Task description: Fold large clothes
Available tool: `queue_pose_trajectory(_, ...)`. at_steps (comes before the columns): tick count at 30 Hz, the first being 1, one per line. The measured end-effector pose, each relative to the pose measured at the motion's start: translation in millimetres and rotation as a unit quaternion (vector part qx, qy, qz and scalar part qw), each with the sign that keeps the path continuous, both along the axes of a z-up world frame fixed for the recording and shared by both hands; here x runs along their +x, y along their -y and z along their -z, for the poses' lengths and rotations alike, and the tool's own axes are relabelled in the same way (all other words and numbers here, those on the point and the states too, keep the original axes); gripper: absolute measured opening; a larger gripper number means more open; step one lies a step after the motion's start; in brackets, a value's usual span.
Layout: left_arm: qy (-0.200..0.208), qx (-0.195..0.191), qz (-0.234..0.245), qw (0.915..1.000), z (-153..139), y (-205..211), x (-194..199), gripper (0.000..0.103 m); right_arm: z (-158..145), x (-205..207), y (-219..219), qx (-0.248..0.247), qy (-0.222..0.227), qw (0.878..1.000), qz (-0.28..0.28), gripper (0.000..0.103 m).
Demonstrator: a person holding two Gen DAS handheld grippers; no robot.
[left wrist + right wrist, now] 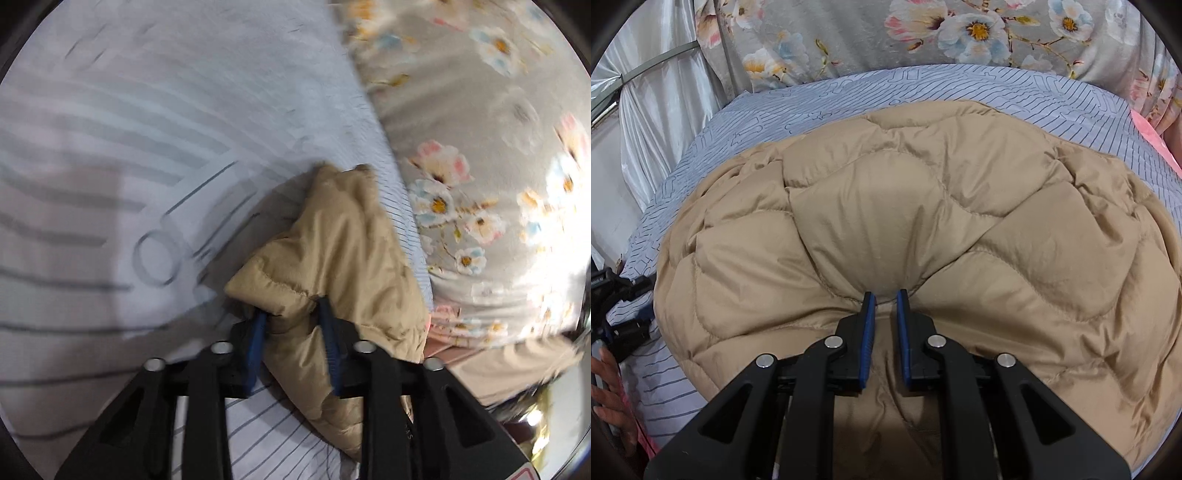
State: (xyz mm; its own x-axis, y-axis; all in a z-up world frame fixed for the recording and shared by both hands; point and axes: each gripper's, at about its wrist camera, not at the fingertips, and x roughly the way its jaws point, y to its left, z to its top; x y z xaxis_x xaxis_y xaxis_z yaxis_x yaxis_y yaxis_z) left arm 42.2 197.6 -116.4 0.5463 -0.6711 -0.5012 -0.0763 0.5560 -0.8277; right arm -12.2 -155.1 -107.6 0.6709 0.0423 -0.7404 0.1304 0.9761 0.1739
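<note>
While the big tan puffy quilted coat (923, 229) is lying spread out on the pale blue bed sheet with thin dark lines (923, 92), both grippers are holding on to it. The right gripper (885, 299), a black tool with blue pads, is pinching a fold at the near edge of the coat, right in the middle. Its jaws are squeezing the puffy cloth between them, and the cloth is bunching up around the tips.

From the left wrist camera, the left gripper (291, 314) is clenching a puffy corner of the same tan coat (332, 240). That bit of coat is sticking up between the blue pads and drooping down on the near side. This view is blurry, so the sheet (147, 147) is looking smeared.

Behind the bed, at the far side, a grey curtain with pink, white and blue flowers (923, 29) is hanging. It is showing on the right in the left wrist camera too (480, 147). At the far left, a shiny white cloth (665, 92) is hanging in folds. At the near left edge of the right wrist camera, a person's hand (609, 398) is showing beside the bed.
</note>
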Motion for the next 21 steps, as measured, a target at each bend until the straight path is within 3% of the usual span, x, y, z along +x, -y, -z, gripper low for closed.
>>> queue_pose_trajectory(4, 0.081, 0.045, 0.037, 0.9950, -38.3, 19.1, -5.6, 0.006, -2.6, -0.8, 3.1, 0.007, 0.003, 1.000, 0.003, 0.011)
queue_pose_trajectory(7, 0.095, 0.080, 0.038, 0.9916, -53.0, 29.5, -9.5, 0.007, -3.1, -2.0, 5.4, 0.015, 0.006, 1.000, 0.003, 0.011)
queue_pose_trajectory(10, 0.083, 0.091, 0.038, 0.9916, -49.8, 30.7, -9.8, 0.010, -3.9, -2.4, 6.4, 0.014, 0.007, 1.000, 0.000, 0.011)
queue_pose_trajectory(18, -0.003, 0.052, 0.003, 0.9986, -11.2, 7.1, 1.8, 0.021, -4.2, -2.5, 3.8, 0.008, 0.009, 1.000, -0.001, 0.011)
queue_pose_trajectory(21, -0.017, 0.068, -0.001, 0.9975, -9.0, 12.2, 8.5, 0.023, -3.8, -3.2, 2.1, 0.006, 0.009, 1.000, 0.001, 0.011)
